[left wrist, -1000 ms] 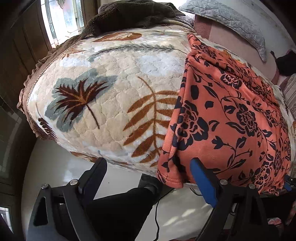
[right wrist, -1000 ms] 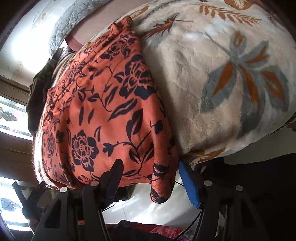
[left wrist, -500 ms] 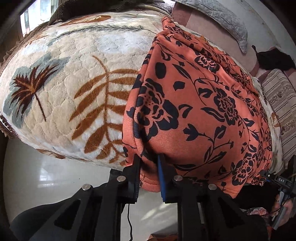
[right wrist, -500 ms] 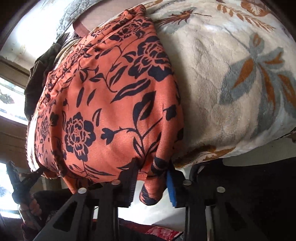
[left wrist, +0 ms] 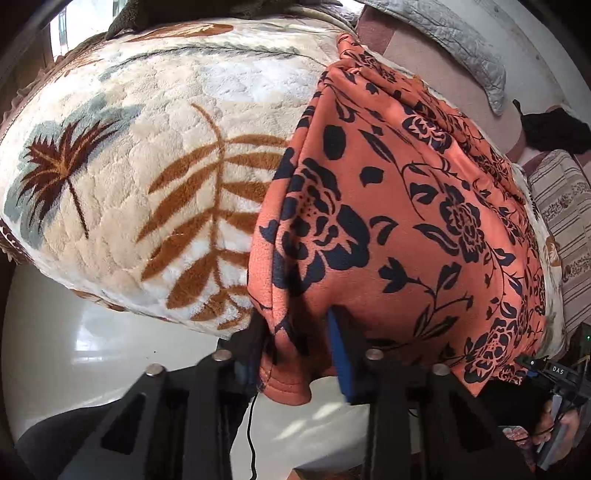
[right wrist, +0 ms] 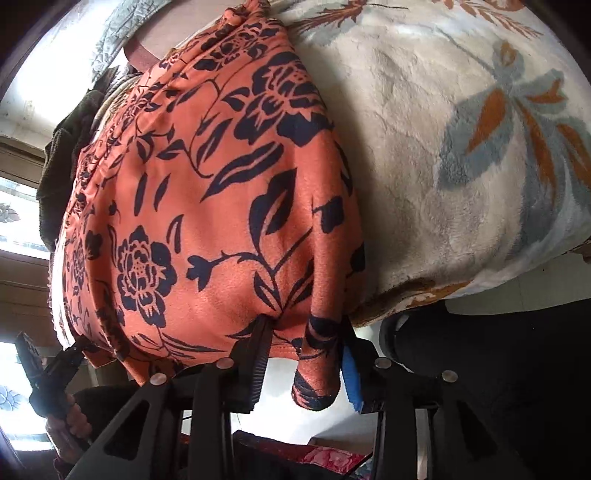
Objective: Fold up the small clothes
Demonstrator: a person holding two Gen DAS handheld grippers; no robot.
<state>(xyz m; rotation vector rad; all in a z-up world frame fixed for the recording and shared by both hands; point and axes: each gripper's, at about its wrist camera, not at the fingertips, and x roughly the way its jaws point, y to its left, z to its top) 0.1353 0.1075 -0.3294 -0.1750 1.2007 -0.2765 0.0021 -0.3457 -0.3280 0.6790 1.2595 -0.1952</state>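
Note:
An orange garment with a dark floral print point(left wrist: 406, 221) point(right wrist: 207, 221) lies flat on a cream leaf-pattern blanket point(left wrist: 147, 166) point(right wrist: 443, 147), its hem hanging over the near bed edge. My left gripper point(left wrist: 297, 332) is at the hem's left corner. Its jaws are closing, with bunched cloth pinched between the black finger and the blue pad. My right gripper point(right wrist: 304, 332) is at the hem's right corner. Its jaws are opening. That corner hangs against the blue pad, and a gap shows beside the black finger point(right wrist: 258, 354).
A grey quilted pillow point(left wrist: 443, 33) and dark clothing point(left wrist: 554, 129) lie at the far end of the bed. A striped cloth point(left wrist: 569, 229) is at the right. Glossy white floor point(left wrist: 74, 350) with a thin cable point(left wrist: 253, 424) lies below the bed edge.
Both grippers stood open on either side of the hem's corners a second ago. They came in and closed around those corners. The right jaws have since widened a little.

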